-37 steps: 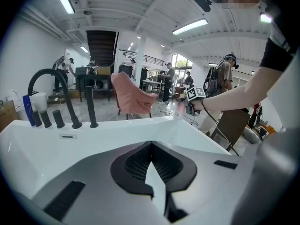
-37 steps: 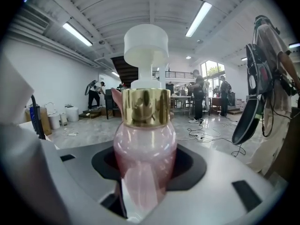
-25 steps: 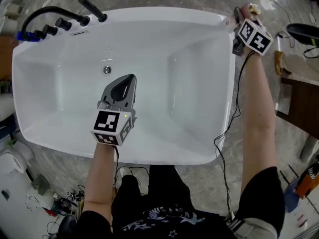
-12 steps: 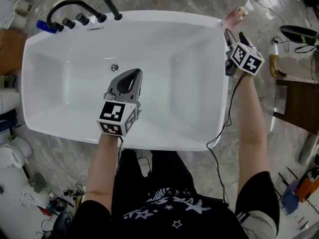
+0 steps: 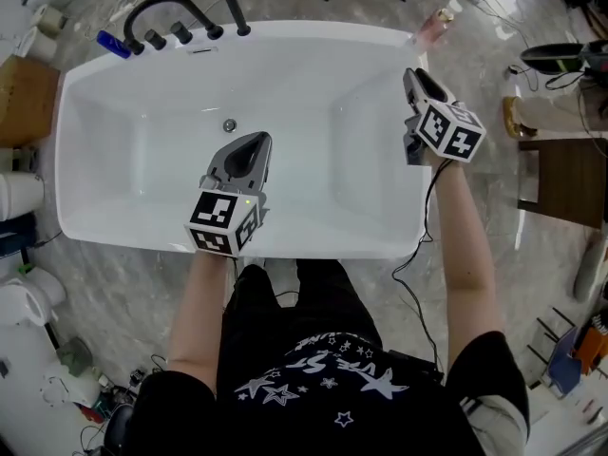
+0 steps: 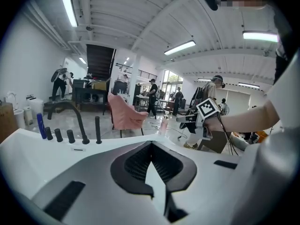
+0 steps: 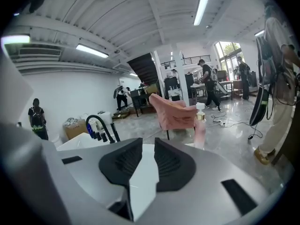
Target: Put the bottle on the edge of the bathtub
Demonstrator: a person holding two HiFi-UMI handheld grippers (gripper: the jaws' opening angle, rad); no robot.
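The slim pink bottle with its white cap stands upright on the far right corner of the white bathtub, on the rim itself, so the placing looks done to me. The right tool hovers over the tub's right rim, near the bottle but clear of it. Its jaws have just been closing and now show only a narrow gap, with nothing between them. In the right gripper view the bottle rises just beyond the jaws, in front of a pink chair. The left tool hangs over the middle of the basin, well apart from the bottle, with its jaw tips meeting and nothing held. From there the bottle shows small at the far rim. The black faucet stands at the opposite far corner. I would guess the bottle is light, stiff plastic with smooth sides, so it would slide in a loose grip. Being tall over a small base, it would tip easily, and the glossy rim gives it little hold. If it needed moving, I would take it across the body about halfway up, below the cap, with 1 tool squeezing gently. It sits close to the outer edge, so a nudge could send it to the floor.
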